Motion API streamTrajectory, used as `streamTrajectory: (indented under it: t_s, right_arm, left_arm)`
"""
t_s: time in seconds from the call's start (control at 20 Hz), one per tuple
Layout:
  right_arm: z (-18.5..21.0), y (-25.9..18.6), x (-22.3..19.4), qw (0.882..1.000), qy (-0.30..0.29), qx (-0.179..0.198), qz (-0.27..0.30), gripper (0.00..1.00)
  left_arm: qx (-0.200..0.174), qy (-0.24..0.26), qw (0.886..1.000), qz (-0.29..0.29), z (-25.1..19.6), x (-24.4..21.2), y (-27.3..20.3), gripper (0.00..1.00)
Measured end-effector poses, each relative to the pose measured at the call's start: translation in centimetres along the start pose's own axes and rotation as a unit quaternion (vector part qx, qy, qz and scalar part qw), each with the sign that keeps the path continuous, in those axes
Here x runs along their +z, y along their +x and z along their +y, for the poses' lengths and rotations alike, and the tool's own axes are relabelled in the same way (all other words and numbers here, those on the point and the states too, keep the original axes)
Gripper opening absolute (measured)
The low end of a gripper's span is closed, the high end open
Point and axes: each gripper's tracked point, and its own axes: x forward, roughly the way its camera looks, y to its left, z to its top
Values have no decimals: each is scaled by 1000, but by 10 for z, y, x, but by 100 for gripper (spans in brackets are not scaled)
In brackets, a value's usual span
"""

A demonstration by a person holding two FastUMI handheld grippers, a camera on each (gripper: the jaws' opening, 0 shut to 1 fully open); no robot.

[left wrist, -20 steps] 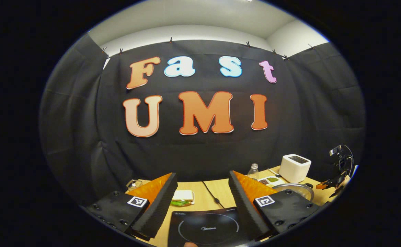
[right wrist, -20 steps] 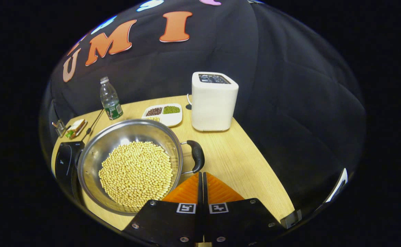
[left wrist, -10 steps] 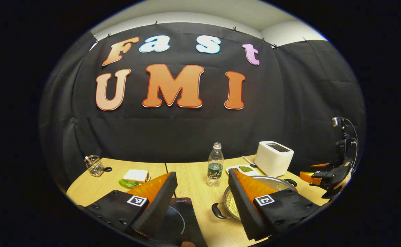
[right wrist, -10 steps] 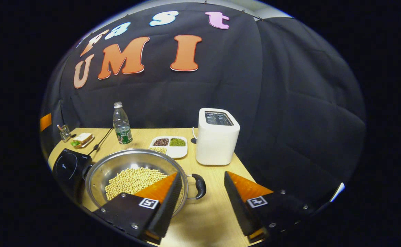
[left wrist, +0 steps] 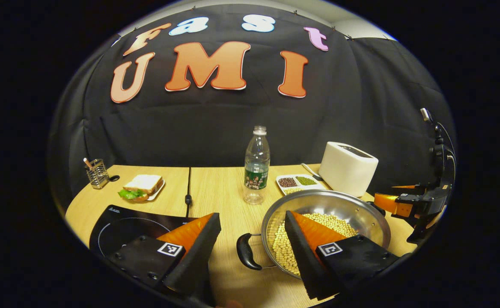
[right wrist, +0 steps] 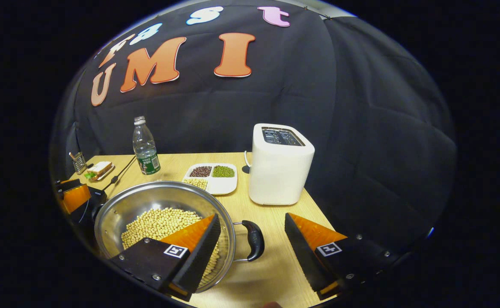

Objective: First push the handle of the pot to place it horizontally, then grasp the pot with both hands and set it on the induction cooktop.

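Table (left wrist: 228, 184) of pale wood runs out ahead of both my tongs. The pot (left wrist: 352, 209), a wide steel one with a layer of yellow beans (left wrist: 333, 222) in it, sits on the wood between my two tongs, not on the cooktop. In the left gripper view my left tongs (left wrist: 252, 239) are spread wide, holding nothing: one black pot handle (left wrist: 245, 256) lies in the gap between the fingers, untouched, and the right-hand finger hangs over the pot's rim. In the right gripper view my right tongs (right wrist: 252, 241) are spread just as wide and empty too; the pot's other handle (right wrist: 255, 246) lies in their gap, and the left-hand finger reaches over the pot (right wrist: 147, 201) and its beans (right wrist: 160, 220).

The black cooktop (left wrist: 126, 222) lies flat to the left of my left tongs, partly under the left-hand finger, just beside the pot. The white toaster (right wrist: 280, 164) stands beyond my right tongs. A clear water bottle (left wrist: 256, 164) stands straight ahead of my left tongs, past the pot. To the right of the bottle is a white divided dish (right wrist: 213, 177) of dark, green and yellow beans. Far left of my left tongs sits a sandwich (left wrist: 141, 186) on a plate, and farther still a small wire holder (left wrist: 97, 173).
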Motion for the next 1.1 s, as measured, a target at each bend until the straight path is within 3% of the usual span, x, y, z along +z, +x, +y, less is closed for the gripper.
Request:
streamTrajectory:
  t_s: [0.4, 0.6, 0.65, 0.7, 0.75, 0.9, 0.95, 1.05, 1.1]
  right_arm:
    - [11, 34, -42, 997, 10, 20, 76, 94]
    - [23, 41, -59, 991, 50, 46, 116, 94]
    - [23, 43, -62, 990, 56, 49, 123, 80]
    - [23, 50, -65, 990, 60, 49, 121, 77]
    - [22, 41, -62, 989, 60, 50, 124, 72]
    - [22, 35, -61, 987, 85, 49, 130, 65]
    - [23, 33, -62, 985, 97, 52, 135, 59]
    - [25, 29, -66, 982, 110, 54, 146, 48]
    - [26, 26, -65, 982, 111, 51, 147, 52]
  left_arm:
    - [-15, -7, 997, 73, -6, -48, 32, 99]
    - [-17, -23, 994, 104, -5, -66, 42, 99]
    - [-19, -22, 995, 100, -3, -65, 45, 99]
    - [-21, -20, 995, 100, -5, -64, 46, 93]
    - [-18, -12, 994, 106, -3, -66, 48, 80]
    - [-5, -22, 992, 121, 1, -64, 52, 73]
    - [-4, -27, 992, 121, 1, -64, 52, 64]
    - [-6, -28, 991, 131, 1, -66, 49, 63]
    - [-8, -27, 991, 134, 2, -65, 49, 61]
